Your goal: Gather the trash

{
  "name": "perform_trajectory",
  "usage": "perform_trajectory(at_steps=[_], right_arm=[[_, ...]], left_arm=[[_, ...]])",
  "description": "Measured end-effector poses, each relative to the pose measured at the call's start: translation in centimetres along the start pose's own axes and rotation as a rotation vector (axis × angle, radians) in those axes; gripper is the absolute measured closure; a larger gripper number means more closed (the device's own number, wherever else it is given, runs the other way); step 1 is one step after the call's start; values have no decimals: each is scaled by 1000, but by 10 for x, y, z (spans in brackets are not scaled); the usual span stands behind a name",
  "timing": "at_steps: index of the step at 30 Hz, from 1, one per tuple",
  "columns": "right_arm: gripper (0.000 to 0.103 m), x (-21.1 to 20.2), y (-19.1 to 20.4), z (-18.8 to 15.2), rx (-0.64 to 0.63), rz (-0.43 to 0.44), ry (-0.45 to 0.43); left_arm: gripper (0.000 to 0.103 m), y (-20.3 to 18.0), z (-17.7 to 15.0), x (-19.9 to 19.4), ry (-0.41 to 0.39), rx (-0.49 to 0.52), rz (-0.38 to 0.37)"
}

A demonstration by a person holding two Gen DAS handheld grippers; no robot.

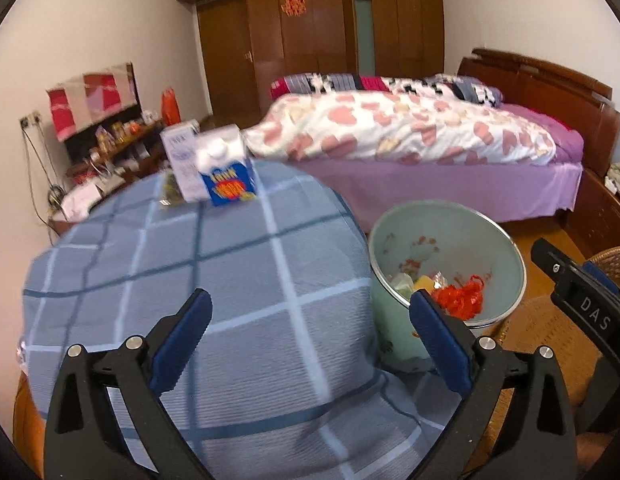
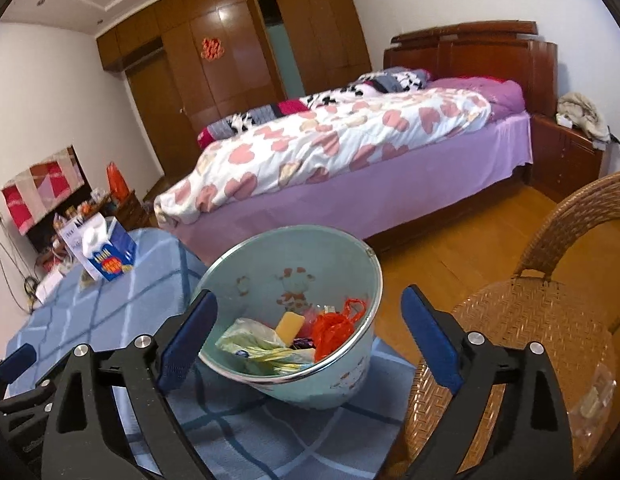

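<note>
On the table (image 1: pixel 237 320), which is covered with a blue checked cloth, two cartons are seen far at about 11 o'clock from the left tool (image 1: pixel 310 320): a pale carton (image 1: pixel 181 160) behind and a blue and white milk carton (image 1: pixel 225 168) in front, touching or almost touching. Both stand upright, so their long axis is vertical. A small dark wrapper (image 1: pixel 169 188) is seen just beside them, too blurred to be named.

The left tool is held wide open, and nothing is between its blue pads (image 1: pixel 185 344); only the cloth is seen under them. The right tool (image 2: pixel 310 332) is also spread wide and is empty.

Further to the right, the pale green bin (image 2: pixel 342 384) is found at the table's right edge, at about 1 o'clock from the left tool and straight ahead, at 12 o'clock, from the right tool. It leans, with its mouth turned toward the tools. Inside it a red net bag (image 2: pixel 334 328), a yellow piece (image 2: pixel 289 324) and a crumpled packet (image 2: pixel 253 344) are already lying. A wicker chair (image 2: pixel 550 320) stands at 3 o'clock.

It is judged that the cartons are the trash not yet collected. They lie well apart from both tools, and the left hand is nearer to them, so the next reach is best made forward and slightly left, with the pads closed across a carton's narrow sides.
</note>
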State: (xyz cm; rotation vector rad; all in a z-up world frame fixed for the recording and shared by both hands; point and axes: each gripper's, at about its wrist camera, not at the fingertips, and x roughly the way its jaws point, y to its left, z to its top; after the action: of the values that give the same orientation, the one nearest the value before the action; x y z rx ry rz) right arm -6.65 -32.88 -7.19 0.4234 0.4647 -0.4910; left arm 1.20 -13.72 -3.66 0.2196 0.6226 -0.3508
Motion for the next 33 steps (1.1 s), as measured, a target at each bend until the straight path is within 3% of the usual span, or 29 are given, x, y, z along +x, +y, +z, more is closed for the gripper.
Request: perform_trajectory(at_steps=[9, 19, 33], right_arm=[[11, -56, 14, 3, -31, -7, -133], [10, -100, 35, 3, -100, 5, -274], [10, -111, 37, 5, -89, 12, -299]], left_arm=[[6, 18, 3, -52, -126, -7, 19], [6, 30, 6, -86, -212, -27, 62], [6, 30, 8, -96, -237, -34, 51]])
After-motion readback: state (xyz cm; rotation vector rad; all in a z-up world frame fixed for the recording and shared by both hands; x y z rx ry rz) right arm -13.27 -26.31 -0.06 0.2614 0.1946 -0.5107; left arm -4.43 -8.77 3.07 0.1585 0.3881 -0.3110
